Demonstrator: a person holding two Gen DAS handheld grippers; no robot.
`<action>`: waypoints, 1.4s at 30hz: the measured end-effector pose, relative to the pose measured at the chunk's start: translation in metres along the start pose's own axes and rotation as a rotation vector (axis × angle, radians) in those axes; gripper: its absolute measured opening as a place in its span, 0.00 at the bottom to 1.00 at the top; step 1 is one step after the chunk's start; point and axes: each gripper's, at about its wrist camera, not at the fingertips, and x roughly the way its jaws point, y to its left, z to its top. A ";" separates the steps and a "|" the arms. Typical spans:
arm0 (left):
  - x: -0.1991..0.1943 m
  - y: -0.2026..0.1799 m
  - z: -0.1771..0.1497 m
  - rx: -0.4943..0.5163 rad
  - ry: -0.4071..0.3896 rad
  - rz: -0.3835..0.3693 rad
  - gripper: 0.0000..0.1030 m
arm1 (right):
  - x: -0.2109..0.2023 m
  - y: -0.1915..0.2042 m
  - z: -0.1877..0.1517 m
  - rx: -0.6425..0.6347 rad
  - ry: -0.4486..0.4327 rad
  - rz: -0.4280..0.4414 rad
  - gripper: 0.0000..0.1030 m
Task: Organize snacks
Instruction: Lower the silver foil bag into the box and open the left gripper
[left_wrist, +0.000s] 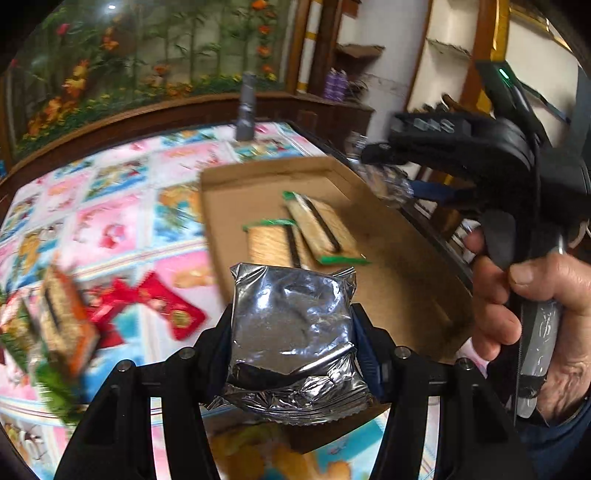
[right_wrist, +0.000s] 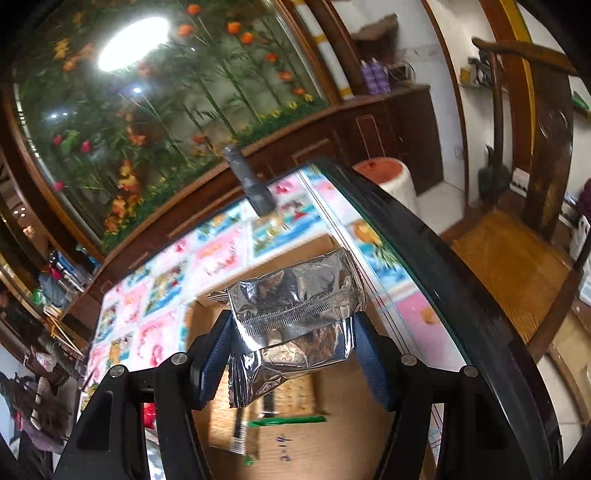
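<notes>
My left gripper (left_wrist: 293, 328) is shut on a silver foil snack pack (left_wrist: 291, 328), held above the near edge of a flat cardboard tray (left_wrist: 399, 266). Two cracker packs with green ends (left_wrist: 317, 229) lie in the tray. My right gripper (right_wrist: 291, 328) is shut on another silver foil pack (right_wrist: 295, 302), held over the same cardboard tray (right_wrist: 332, 443), where cracker packs (right_wrist: 280, 402) show beneath. The right gripper also shows in the left wrist view (left_wrist: 384, 153), high at the tray's right side, held by a hand.
The table has a colourful patterned cloth (left_wrist: 110, 206). An orange cracker pack (left_wrist: 62, 317) and red wrapped snacks (left_wrist: 162, 306) lie left of the tray. A dark grey bottle (left_wrist: 245, 110) stands at the far edge. The table's dark rim (right_wrist: 443, 266) and a wooden chair (right_wrist: 517, 251) are at right.
</notes>
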 end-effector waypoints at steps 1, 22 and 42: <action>0.004 -0.003 -0.001 0.007 0.008 -0.004 0.56 | 0.004 -0.001 -0.001 0.001 0.016 -0.009 0.66; 0.018 -0.020 -0.016 0.096 -0.010 -0.006 0.57 | 0.046 -0.003 -0.018 -0.007 0.156 -0.122 0.66; 0.019 -0.017 -0.016 0.082 -0.003 -0.028 0.61 | 0.045 -0.003 -0.018 -0.003 0.151 -0.136 0.69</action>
